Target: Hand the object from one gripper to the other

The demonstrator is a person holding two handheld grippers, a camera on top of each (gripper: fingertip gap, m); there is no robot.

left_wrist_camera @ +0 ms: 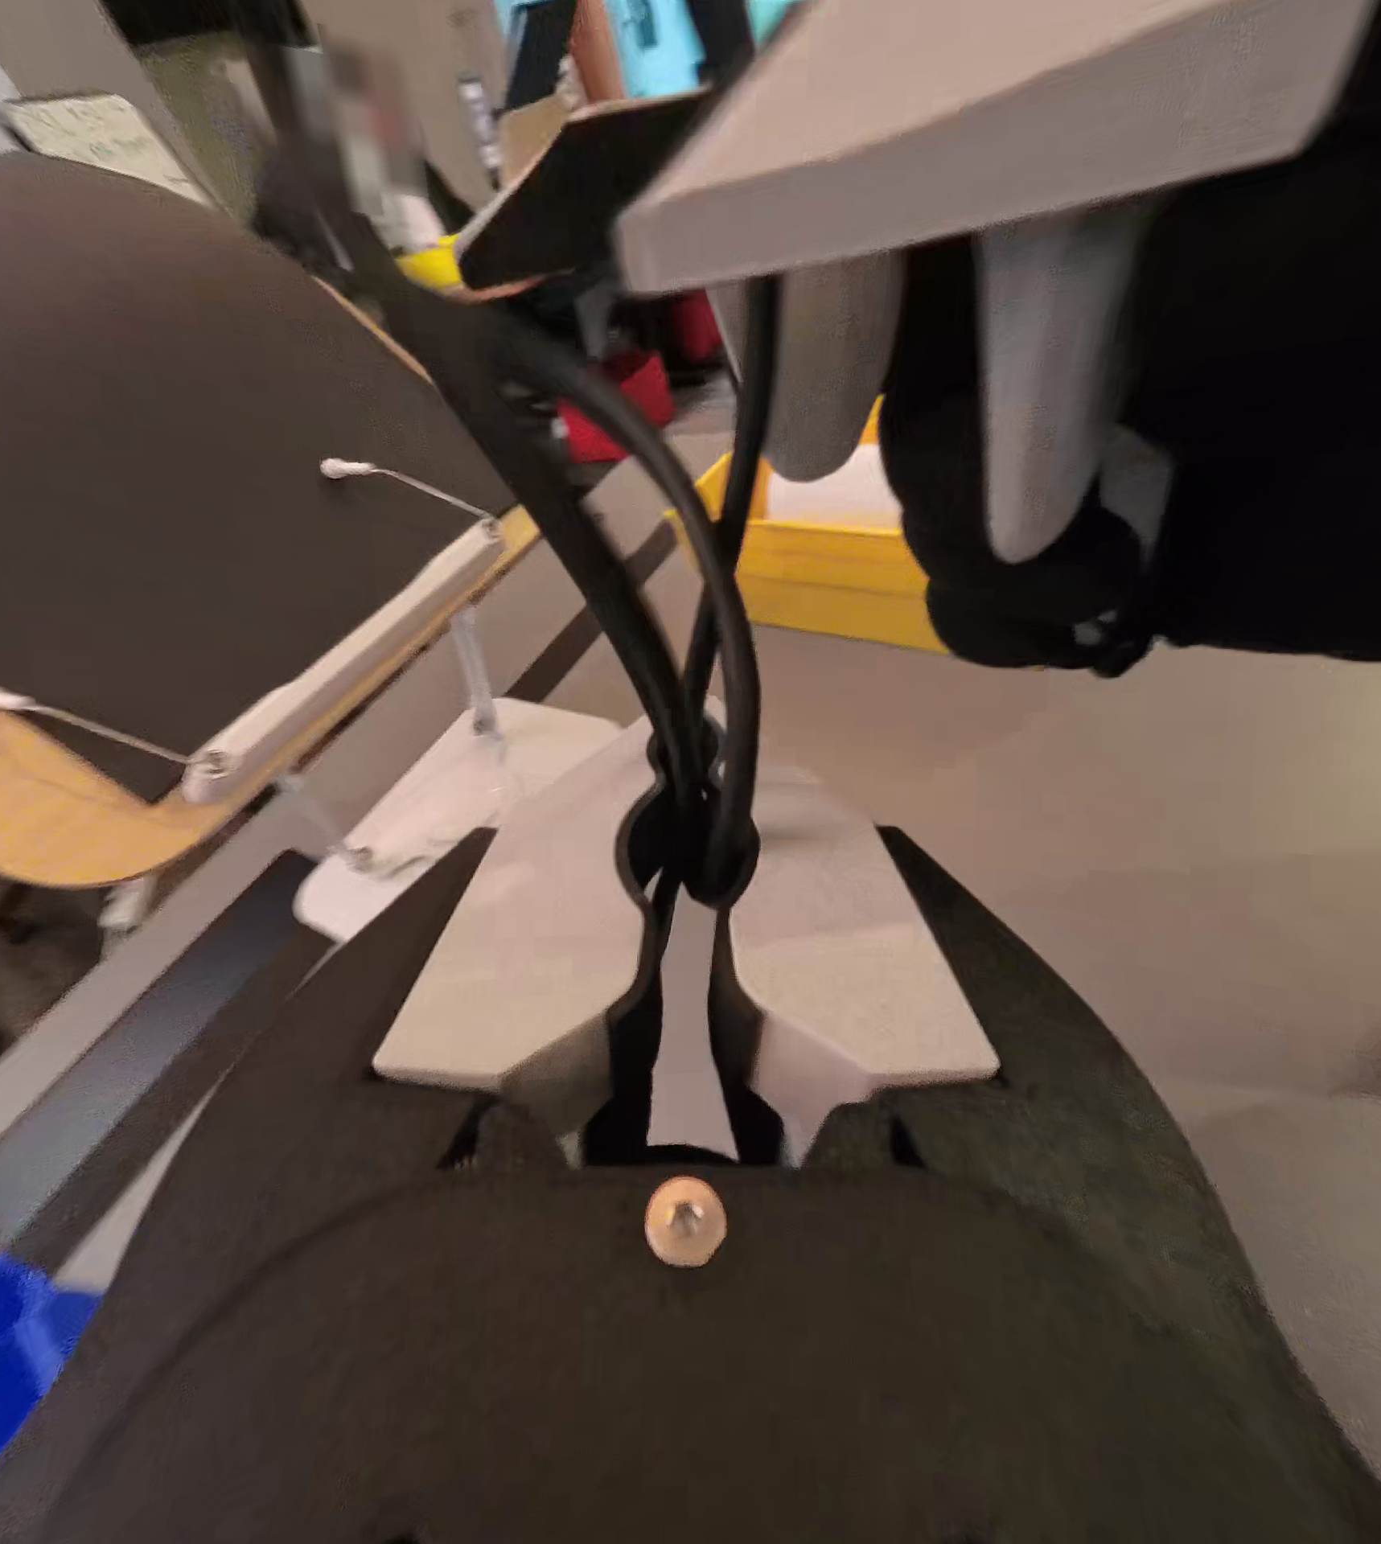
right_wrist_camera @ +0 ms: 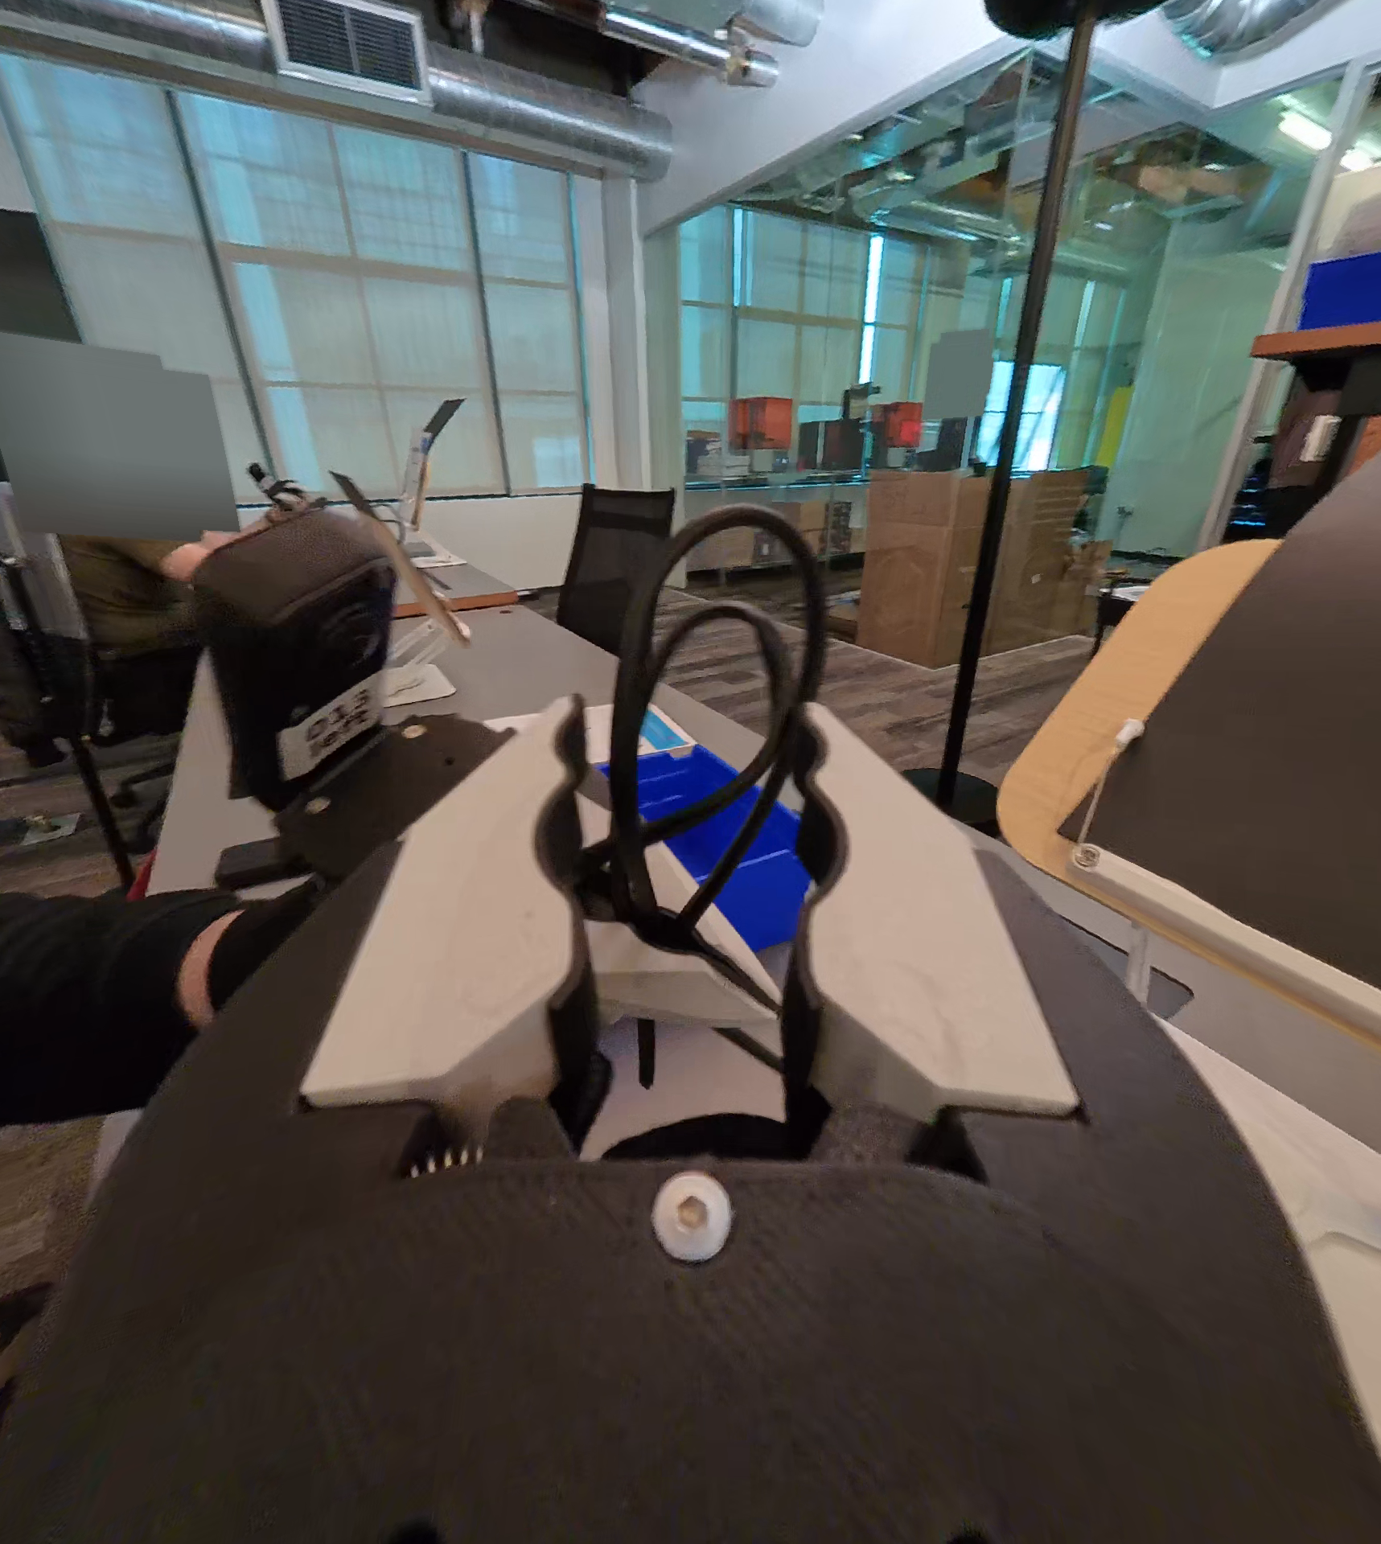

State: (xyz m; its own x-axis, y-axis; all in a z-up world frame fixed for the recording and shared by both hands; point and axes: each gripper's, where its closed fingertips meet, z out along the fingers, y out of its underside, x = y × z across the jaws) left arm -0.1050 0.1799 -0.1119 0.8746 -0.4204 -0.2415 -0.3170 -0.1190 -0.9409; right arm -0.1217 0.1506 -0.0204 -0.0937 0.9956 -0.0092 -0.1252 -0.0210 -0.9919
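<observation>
We see the left claw (left_wrist_camera: 691, 852) closed narrow on a bundle of looped black cable (left_wrist_camera: 712, 668): the strands are pinched at the fingertip notches in the centre of the left wrist view, and the loops rise from there toward the top of the frame. The right claw (right_wrist_camera: 691, 802) stands wide, its two grey fingers (right_wrist_camera: 486, 902) on either side of the same cable (right_wrist_camera: 720, 668) without visibly touching it.

Key relation: the cable's long axis runs up between the right claw's fingers, loops standing above the tips in the centre of the right wrist view. The left claw's tips sit low in the gap between those fingers, so the two claws cross close together. We judge the handover is at the receive step: the right claw is already around the cable, and closing would take it above the left claw's pinch.

View differences: the left wrist view shows the pinch itself, plus the underside of the right claw and a gloved hand (left_wrist_camera: 1255, 418) at upper right, over a yellow bin (left_wrist_camera: 820, 568). The right wrist view shows the loop shape, a blue bin (right_wrist_camera: 745, 835) on the tabletop (right_wrist_camera: 520, 660) behind it, and the person's black sleeve (right_wrist_camera: 43, 1003) at left.
</observation>
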